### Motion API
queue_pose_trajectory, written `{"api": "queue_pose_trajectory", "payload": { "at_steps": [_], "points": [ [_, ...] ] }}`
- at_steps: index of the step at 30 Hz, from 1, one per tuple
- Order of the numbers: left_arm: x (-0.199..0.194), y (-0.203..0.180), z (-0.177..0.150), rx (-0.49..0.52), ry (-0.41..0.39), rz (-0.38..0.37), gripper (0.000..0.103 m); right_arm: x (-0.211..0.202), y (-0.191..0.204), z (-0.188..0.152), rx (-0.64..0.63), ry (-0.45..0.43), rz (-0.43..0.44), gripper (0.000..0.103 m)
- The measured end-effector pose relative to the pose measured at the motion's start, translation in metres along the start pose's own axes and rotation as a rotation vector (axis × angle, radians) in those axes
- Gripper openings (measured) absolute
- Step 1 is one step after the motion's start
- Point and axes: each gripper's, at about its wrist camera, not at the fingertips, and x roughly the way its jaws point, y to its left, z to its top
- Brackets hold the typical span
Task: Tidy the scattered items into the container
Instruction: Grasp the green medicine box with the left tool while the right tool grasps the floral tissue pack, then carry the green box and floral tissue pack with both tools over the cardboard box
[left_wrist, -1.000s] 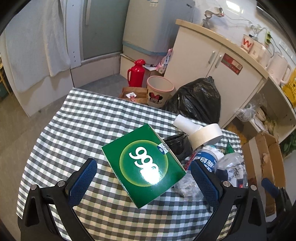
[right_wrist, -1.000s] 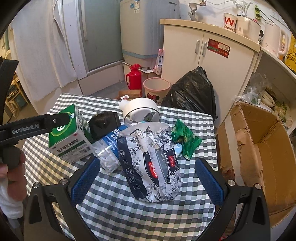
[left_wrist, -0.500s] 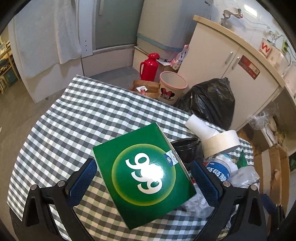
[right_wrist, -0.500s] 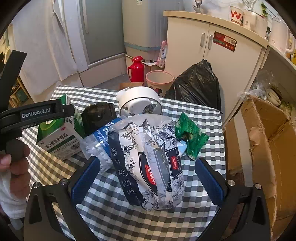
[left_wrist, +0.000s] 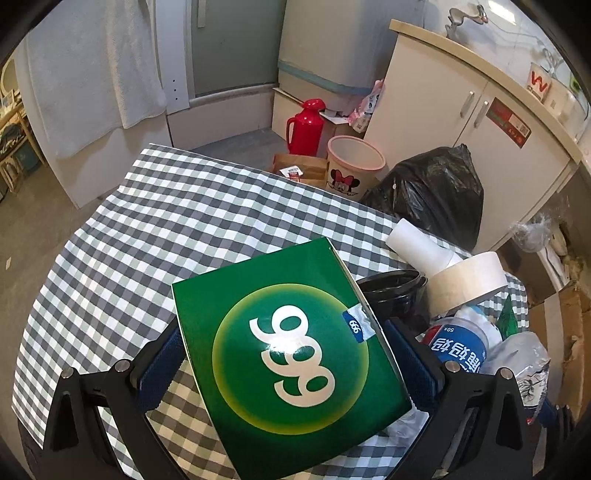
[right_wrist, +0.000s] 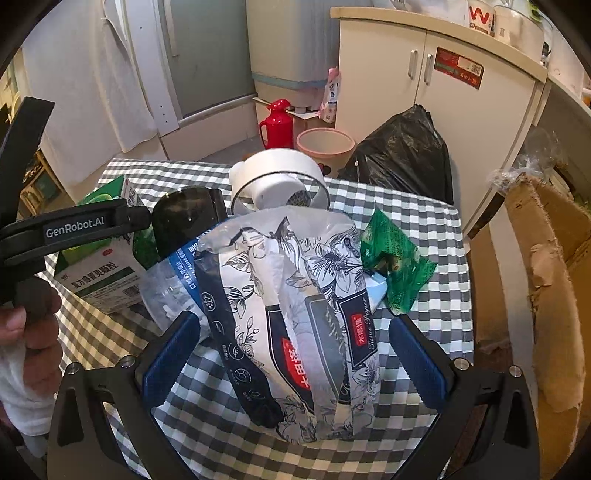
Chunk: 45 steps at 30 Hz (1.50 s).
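The left gripper (left_wrist: 288, 363), jaws apart, straddles the green cardboard box (left_wrist: 291, 365); the right gripper (right_wrist: 293, 363), also apart, straddles the floral tissue pack (right_wrist: 295, 314); closing off-centre could shove either into the clutter beside it.

The right tongs (right_wrist: 291, 363) stand spread around a floral plastic tissue pack (right_wrist: 295, 314) lying on the grey-and-white checked bench (right_wrist: 417, 225).

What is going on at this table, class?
A person is tidying clutter on a checked table with two hand-held grippers. The left hand-held gripper has its open fingers on either side of a green box, not clearly clamped. The right hand-held gripper is open around a tissue pack. A tape roll, a black cup and a green wrapper lie nearby. A cardboard box stands beside the table.
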Motion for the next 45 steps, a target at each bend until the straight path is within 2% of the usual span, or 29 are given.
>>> {"api": "queue_pose_trajectory", "payload": {
  "at_steps": [5,10,13,16,19,26,29,45],
  "points": [
    [-0.001,0.0,-0.002,0.023,-0.024,-0.015,0.102,0.011,0.001,-0.002,-0.001,0.025,0.022,0.102],
    [-0.003,0.002,-0.002,0.047,-0.035,-0.029,0.101,0.015,0.006,-0.003,-0.027,0.016,0.01,0.094],
    [-0.004,0.001,-0.003,0.067,-0.044,-0.031,0.099,0.016,0.008,-0.004,-0.04,0.011,0.005,0.086],
    [-0.006,0.002,-0.004,0.081,-0.055,-0.032,0.096,0.014,0.01,-0.007,-0.053,0.009,-0.013,0.069],
    [-0.009,0.004,-0.005,0.085,-0.067,-0.027,0.094,0.011,0.01,-0.007,-0.053,0.006,-0.006,0.057],
    [-0.022,0.01,-0.005,0.097,-0.104,-0.019,0.09,-0.002,0.011,-0.01,-0.041,-0.021,0.045,0.042],
    [-0.029,0.011,-0.007,0.105,-0.122,-0.017,0.089,-0.012,0.012,-0.01,-0.029,-0.05,0.06,0.04],
    [-0.087,0.012,-0.015,0.142,-0.239,-0.028,0.088,-0.064,0.017,-0.013,-0.011,-0.149,0.082,0.039]
  ]
}}
